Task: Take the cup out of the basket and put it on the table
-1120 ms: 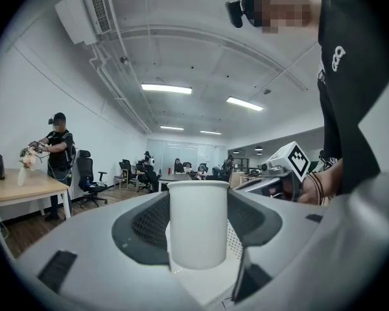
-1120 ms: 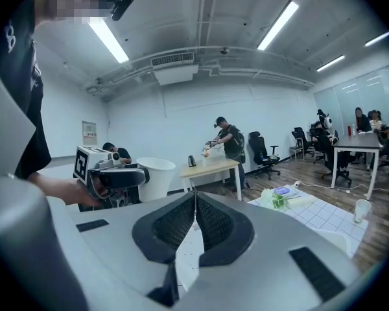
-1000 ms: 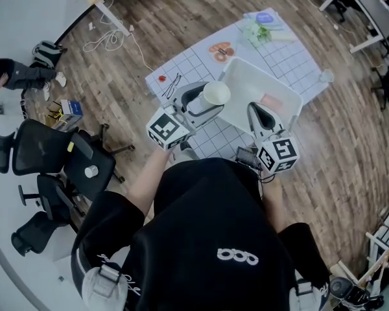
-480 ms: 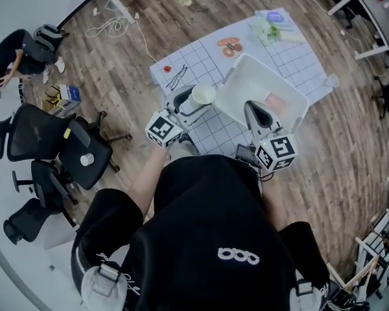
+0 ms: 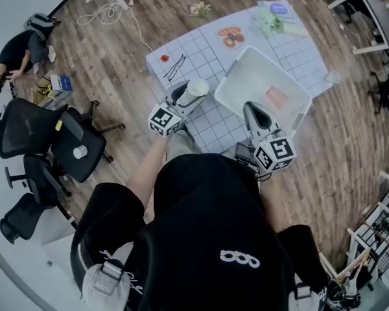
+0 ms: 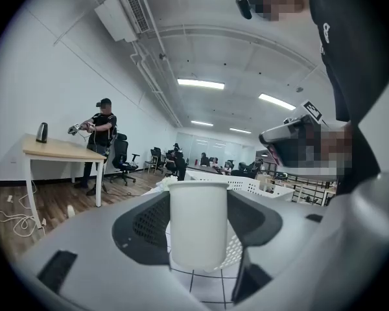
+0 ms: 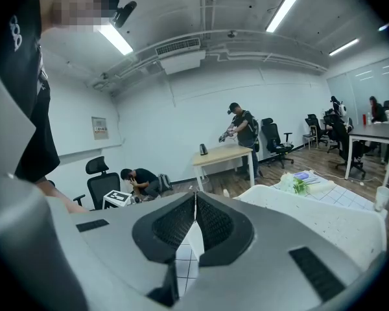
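A white cup stands upright between the jaws of my left gripper, which is shut on it. The gripper holds the cup above the checkered table cloth, left of the white basket. My right gripper hangs at the basket's near rim, shut with nothing between its jaws. A pink thing lies inside the basket.
On the cloth's far part lie a black tool, a small red thing, an orange-patterned plate and green plants. A clear glass stands at the right edge. Office chairs stand on the wooden floor at the left.
My left gripper has carried the cup leftward, away from the basket and over the cloth. The right gripper has stayed by the basket's near rim.
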Tool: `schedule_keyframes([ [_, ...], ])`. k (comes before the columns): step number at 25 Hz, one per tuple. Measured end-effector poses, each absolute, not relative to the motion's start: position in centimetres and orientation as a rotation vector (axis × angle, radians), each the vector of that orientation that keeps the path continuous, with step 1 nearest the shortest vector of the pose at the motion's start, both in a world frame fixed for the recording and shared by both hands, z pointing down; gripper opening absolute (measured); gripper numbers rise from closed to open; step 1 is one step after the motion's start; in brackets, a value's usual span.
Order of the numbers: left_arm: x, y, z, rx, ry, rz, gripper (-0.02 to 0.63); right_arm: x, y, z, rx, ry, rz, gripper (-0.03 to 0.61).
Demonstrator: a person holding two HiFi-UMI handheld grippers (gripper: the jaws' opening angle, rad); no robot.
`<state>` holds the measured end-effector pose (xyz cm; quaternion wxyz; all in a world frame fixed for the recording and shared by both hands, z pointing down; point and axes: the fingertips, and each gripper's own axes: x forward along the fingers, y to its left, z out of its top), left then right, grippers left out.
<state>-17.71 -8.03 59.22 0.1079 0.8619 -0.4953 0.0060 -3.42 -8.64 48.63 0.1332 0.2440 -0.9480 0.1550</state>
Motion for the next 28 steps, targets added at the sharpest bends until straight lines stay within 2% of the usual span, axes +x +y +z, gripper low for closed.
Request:
schedule_keyframes([
  [17, -16.5, -12.3, 71.9, 2.497, -1.333, 0.093, 0.270, -3.7, -7.5, 51.9, 0.772, -2.674, 0.514, 0.025],
  [28, -16.2, -14.3, 74.0, 2.550, -1.378, 0.066, 0.270, -2.9, -7.4, 53.3, 0.813, -2.632, 0.568, 0.025],
])
